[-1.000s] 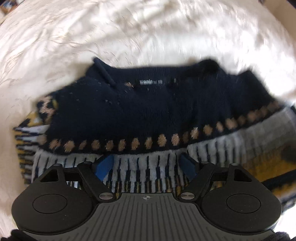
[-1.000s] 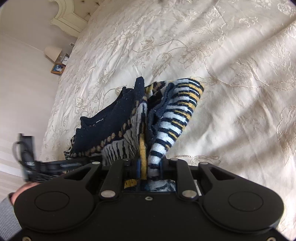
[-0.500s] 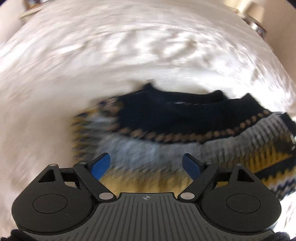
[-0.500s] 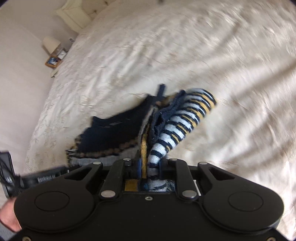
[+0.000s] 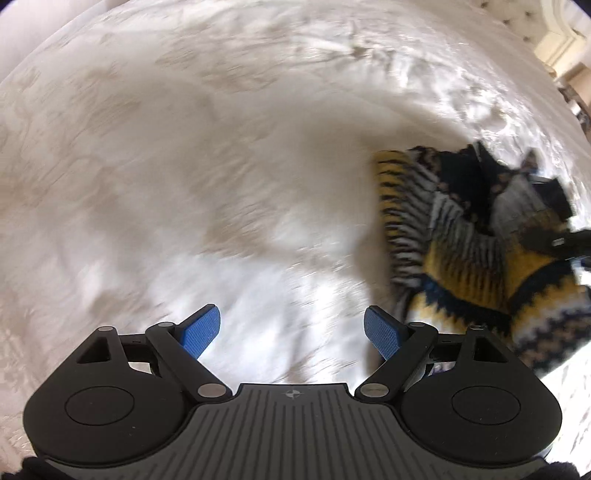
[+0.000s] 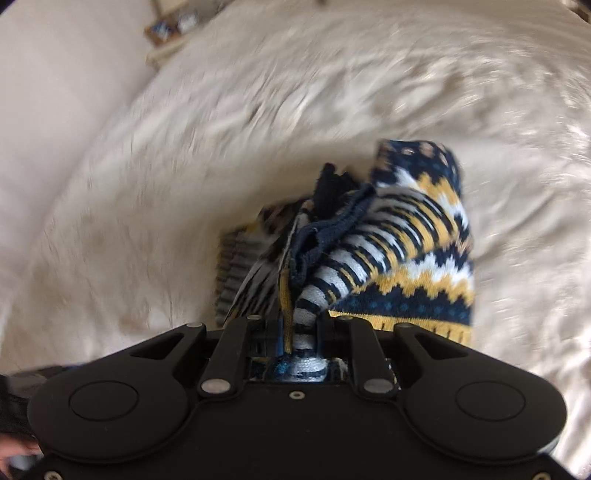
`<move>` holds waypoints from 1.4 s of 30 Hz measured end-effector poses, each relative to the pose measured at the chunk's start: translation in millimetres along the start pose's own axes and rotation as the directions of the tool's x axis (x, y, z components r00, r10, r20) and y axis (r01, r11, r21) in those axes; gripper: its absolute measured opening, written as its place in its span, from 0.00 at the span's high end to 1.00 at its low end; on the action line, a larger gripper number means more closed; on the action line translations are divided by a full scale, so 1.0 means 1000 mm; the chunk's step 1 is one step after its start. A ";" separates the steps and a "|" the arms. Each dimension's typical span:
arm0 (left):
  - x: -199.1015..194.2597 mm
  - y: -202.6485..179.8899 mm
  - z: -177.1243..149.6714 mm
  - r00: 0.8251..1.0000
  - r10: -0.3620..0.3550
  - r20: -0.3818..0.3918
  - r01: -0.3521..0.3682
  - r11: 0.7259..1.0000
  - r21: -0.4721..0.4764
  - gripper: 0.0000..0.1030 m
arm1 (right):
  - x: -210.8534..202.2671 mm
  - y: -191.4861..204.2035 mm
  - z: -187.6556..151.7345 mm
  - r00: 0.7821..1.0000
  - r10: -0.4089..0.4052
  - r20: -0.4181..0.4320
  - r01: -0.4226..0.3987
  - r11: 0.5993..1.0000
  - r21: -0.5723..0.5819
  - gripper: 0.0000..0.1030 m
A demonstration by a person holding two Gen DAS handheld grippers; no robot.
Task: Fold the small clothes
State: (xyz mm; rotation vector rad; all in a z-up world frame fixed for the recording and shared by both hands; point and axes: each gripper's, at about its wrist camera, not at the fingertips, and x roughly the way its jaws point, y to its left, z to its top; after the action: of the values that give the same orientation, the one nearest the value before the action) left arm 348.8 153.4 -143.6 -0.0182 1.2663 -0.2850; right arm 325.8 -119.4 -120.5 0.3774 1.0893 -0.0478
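A small knitted sweater (image 6: pixel 399 254) in navy, yellow and white patterns hangs bunched from my right gripper (image 6: pixel 297 325), whose jaws are shut on a fold of it. In the left wrist view the same sweater (image 5: pixel 465 236) is at the right, lifted and crumpled over the bedspread. My left gripper (image 5: pixel 291 332) stands open beside it, its blue pads (image 5: pixel 201 330) wide apart with only bare bedspread between them. The part of the sweater inside the right jaws is hidden.
A cream embroidered bedspread (image 5: pixel 184 166) fills both views. A pale wall (image 6: pixel 55 92) lies to the left in the right wrist view, with a small bedside item (image 6: pixel 166 27) at the top. A cream headboard (image 5: pixel 557 40) shows at the left wrist view's top right corner.
My left gripper has swung left off the sweater, which now sits at its right. The right gripper has lifted and carried the sweater across the bed, bunching it into a hanging fold.
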 end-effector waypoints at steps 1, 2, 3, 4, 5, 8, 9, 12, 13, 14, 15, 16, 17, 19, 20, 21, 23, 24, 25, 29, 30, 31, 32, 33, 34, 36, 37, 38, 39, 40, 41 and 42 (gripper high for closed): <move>-0.001 0.006 -0.001 1.000 -0.001 -0.001 0.001 1.000 -0.007 0.17 | 0.010 0.009 -0.002 1.000 -0.013 -0.015 0.013 1.000 -0.018 0.76; -0.002 0.010 -0.001 1.000 -0.001 -0.003 0.001 1.000 -0.010 0.17 | 0.015 0.017 -0.009 0.999 -0.030 -0.026 0.029 0.999 -0.040 0.76; -0.002 0.013 0.000 1.000 -0.001 -0.005 0.001 1.000 -0.011 0.17 | 0.022 0.023 -0.013 0.998 -0.051 -0.035 0.048 0.997 -0.059 0.76; -0.002 0.017 0.000 1.000 -0.004 -0.005 0.003 1.000 -0.013 0.17 | 0.026 0.028 -0.014 0.997 -0.072 -0.041 0.069 0.995 -0.073 0.76; -0.001 0.020 0.000 1.000 -0.007 -0.006 0.007 1.000 -0.016 0.17 | 0.029 0.032 -0.015 0.995 -0.091 -0.047 0.087 0.993 -0.084 0.76; 0.001 0.026 0.001 1.000 -0.015 -0.008 0.015 1.000 -0.018 0.17 | 0.034 0.042 -0.016 0.988 -0.145 -0.053 0.138 0.984 -0.115 0.70; 0.001 0.026 0.001 1.000 -0.016 -0.011 0.016 1.000 -0.017 0.17 | 0.036 0.047 -0.016 0.985 -0.165 -0.054 0.156 0.978 -0.140 0.67; 0.005 0.028 0.002 1.000 -0.025 -0.016 0.024 0.999 -0.023 0.17 | 0.038 0.075 -0.024 0.969 -0.246 -0.009 0.232 0.925 -0.300 0.50; 0.007 0.028 0.002 0.999 -0.027 -0.018 0.027 0.999 -0.029 0.17 | 0.040 0.087 -0.029 0.965 -0.264 0.008 0.249 0.899 -0.360 0.41; 0.008 0.029 0.002 0.999 -0.028 -0.020 0.028 0.999 -0.036 0.17 | 0.041 0.099 -0.033 0.961 -0.276 0.028 0.262 0.870 -0.418 0.38; 0.009 0.030 0.003 0.999 -0.027 -0.022 0.026 0.999 -0.041 0.17 | 0.043 0.109 -0.036 0.960 -0.275 0.045 0.264 0.843 -0.468 0.39; 0.009 0.031 0.002 0.999 -0.026 -0.023 0.024 0.999 -0.047 0.17 | 0.044 0.117 -0.039 0.963 -0.264 0.055 0.255 0.825 -0.504 0.40; 0.008 0.033 0.002 0.999 -0.024 -0.024 0.023 0.998 -0.052 0.17 | 0.044 0.123 -0.041 0.966 -0.250 0.061 0.245 0.818 -0.521 0.40; 0.008 0.033 0.003 0.999 -0.023 -0.024 0.022 0.998 -0.053 0.17 | 0.040 0.124 -0.043 0.975 -0.213 0.059 0.214 0.837 -0.504 0.40; 0.007 0.033 0.004 0.999 -0.023 -0.024 0.022 0.999 -0.048 0.17 | 0.034 0.121 -0.044 0.983 -0.176 0.056 0.181 0.859 -0.479 0.40; 0.006 0.033 0.005 1.000 -0.021 -0.024 0.020 0.999 -0.041 0.17 | 0.028 0.115 -0.045 0.989 -0.137 0.053 0.147 0.883 -0.447 0.40; 0.005 0.030 0.010 1.000 -0.025 -0.017 0.024 0.999 -0.025 0.17 | 0.010 0.100 -0.049 0.994 -0.078 0.078 0.102 0.926 -0.365 0.40; 0.004 0.027 0.014 0.999 -0.032 -0.013 0.032 0.999 -0.018 0.17 | 0.001 0.093 -0.054 0.993 -0.063 0.104 0.093 0.943 -0.319 0.40; 0.003 0.024 0.019 0.999 -0.043 -0.007 0.043 0.999 -0.008 0.17 | -0.007 0.082 -0.058 0.990 -0.058 0.125 0.090 0.958 -0.272 0.40; 0.002 0.000 0.045 0.995 -0.102 0.021 0.101 0.994 0.047 0.17 | -0.027 0.044 -0.078 0.984 -0.114 0.136 0.138 0.972 -0.190 0.45; 0.003 -0.007 0.052 0.992 -0.123 0.023 0.121 0.991 0.060 0.17 | -0.030 0.041 -0.084 0.982 -0.129 0.136 0.156 0.964 -0.214 0.45; 0.005 -0.015 0.059 0.989 -0.146 0.021 0.144 0.987 0.069 0.17 | -0.033 0.041 -0.089 0.982 -0.132 0.138 0.163 0.956 -0.244 0.45; 0.007 -0.022 0.066 0.986 -0.166 0.017 0.164 0.984 0.073 0.17 | -0.035 0.042 -0.094 0.982 -0.131 0.138 0.165 0.947 -0.275 0.45; 0.011 -0.031 0.071 0.983 -0.184 0.012 0.182 0.980 0.080 0.17 | -0.035 0.047 -0.100 0.982 -0.127 0.139 0.165 0.936 -0.310 0.45; 0.014 -0.039 0.077 0.979 -0.202 0.007 0.200 0.976 0.089 0.17 | -0.034 0.052 -0.105 0.983 -0.119 0.138 0.161 0.924 -0.348 0.45; 0.019 -0.057 0.086 0.976 -0.218 -0.006 0.217 0.970 0.113 0.17 | -0.030 0.065 -0.118 0.985 -0.107 0.135 0.155 0.891 -0.427 0.45; 0.021 -0.065 0.088 0.974 -0.226 -0.007 0.225 0.966 0.126 0.17 | -0.030 0.072 -0.124 0.983 -0.114 0.143 0.168 0.871 -0.462 0.41; 0.023 -0.073 0.091 0.971 -0.239 -0.012 0.238 0.961 0.139 0.17 | -0.026 0.077 -0.129 0.979 -0.131 0.154 0.191 0.848 -0.495 0.37; 0.026 -0.079 0.093 0.969 -0.244 -0.022 0.245 0.958 0.149 0.17 | -0.022 0.084 -0.135 0.972 -0.156 0.173 0.226 0.821 -0.525 0.27; 0.029 -0.085 0.096 0.970 -0.242 -0.033 0.245 0.956 0.161 0.17 | -0.018 0.089 -0.140 0.964 -0.176 0.198 0.258 0.792 -0.553 0.24; 0.032 -0.091 0.098 0.969 -0.244 -0.041 0.247 0.953 0.174 0.17 | -0.013 0.093 -0.144 0.959 -0.189 0.212 0.280 0.760 -0.586 0.24; 0.036 -0.096 0.100 0.969 -0.243 -0.050 0.248 0.950 0.189 0.17 | -0.006 0.098 -0.148 0.954 -0.207 0.216 0.298 0.720 -0.627 0.26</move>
State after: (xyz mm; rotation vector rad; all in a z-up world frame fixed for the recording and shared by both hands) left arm 433.0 38.8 -130.8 -0.0054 1.2585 -0.6256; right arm 218.3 19.1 -148.7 -0.4155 0.9498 0.0680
